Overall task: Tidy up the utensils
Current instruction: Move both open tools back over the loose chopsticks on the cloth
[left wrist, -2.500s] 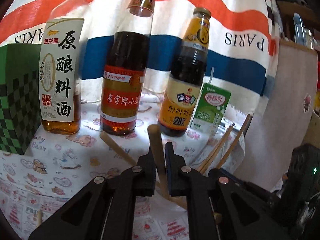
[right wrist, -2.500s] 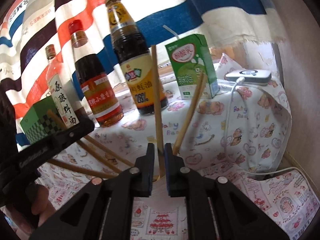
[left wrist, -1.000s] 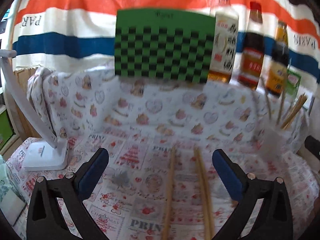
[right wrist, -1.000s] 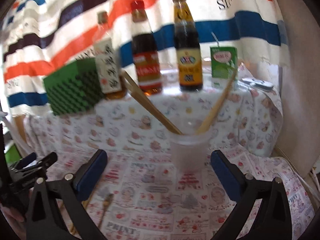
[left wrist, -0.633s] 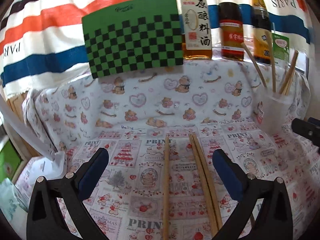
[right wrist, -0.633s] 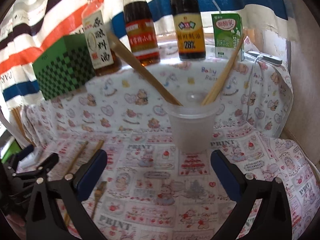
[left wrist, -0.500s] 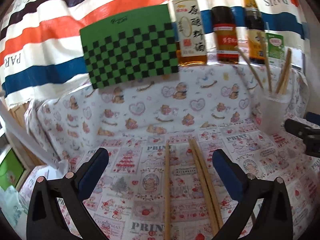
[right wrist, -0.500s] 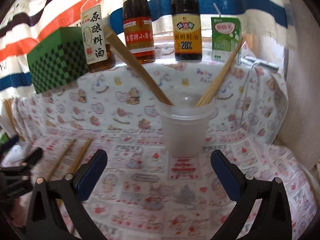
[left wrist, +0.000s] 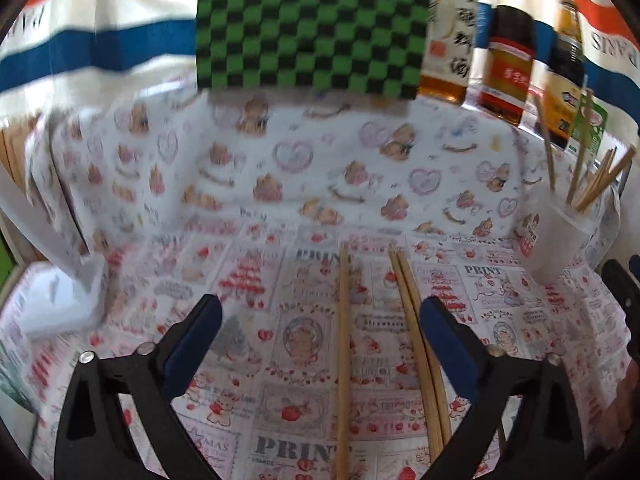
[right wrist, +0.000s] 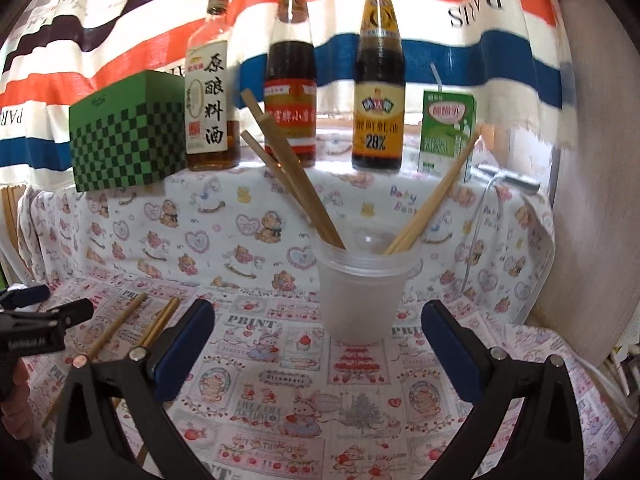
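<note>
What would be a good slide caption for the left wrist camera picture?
Left gripper, jaws closing from wide, above three loose chopsticks on the printed cloth; a plastic cup of chopsticks stands at right.

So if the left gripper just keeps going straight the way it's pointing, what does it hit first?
Probably the chopsticks on the cloth: the left gripper, its jaws closing but nothing between them yet, points down at the single stick and the pair beside it. The depth is hard to judge.
</note>
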A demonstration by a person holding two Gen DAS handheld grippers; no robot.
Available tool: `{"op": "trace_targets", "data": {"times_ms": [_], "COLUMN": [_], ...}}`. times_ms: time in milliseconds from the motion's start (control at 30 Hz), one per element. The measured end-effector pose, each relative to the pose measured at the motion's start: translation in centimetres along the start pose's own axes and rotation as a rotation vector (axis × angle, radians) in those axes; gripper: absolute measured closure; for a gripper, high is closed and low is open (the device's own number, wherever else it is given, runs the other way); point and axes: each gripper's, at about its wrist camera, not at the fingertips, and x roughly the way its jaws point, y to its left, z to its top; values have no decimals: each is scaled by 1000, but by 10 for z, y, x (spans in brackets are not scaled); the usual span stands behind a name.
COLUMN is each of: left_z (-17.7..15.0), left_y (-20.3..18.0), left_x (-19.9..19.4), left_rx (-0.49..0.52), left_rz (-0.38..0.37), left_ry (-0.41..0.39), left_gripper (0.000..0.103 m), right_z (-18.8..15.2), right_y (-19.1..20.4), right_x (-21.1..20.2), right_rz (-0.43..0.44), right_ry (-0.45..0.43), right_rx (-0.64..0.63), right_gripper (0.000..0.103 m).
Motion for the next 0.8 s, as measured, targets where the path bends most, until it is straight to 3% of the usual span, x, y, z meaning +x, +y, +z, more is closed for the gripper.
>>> {"op": "trace_targets", "data": {"times_ms": [133, 233, 467, 633, 800], "left_z": [-4, -11, -12, -13, -14], "left_y": [-5, -10, -20, -20, -21], "left_x": [13, 37, 33, 31, 30], "left_rx": [23, 57, 101, 98, 112], "left_rz": [3, 0, 14, 18, -4], "left_ry": [87, 242, 239, 237, 232], "left_gripper": [17, 42, 46, 54, 79], "right_z": [0, 0, 0, 0, 1], "right_y": [0, -1, -2, -2, -4], "right_x": [1, 3, 4, 5, 8], "right_rz": [0, -4, -17, -26, -31], "right_ry": [7, 16, 23, 32, 48], "right_rx": [-3, 7, 10, 12, 28], "right_gripper": [0, 0, 0, 0, 0]}}
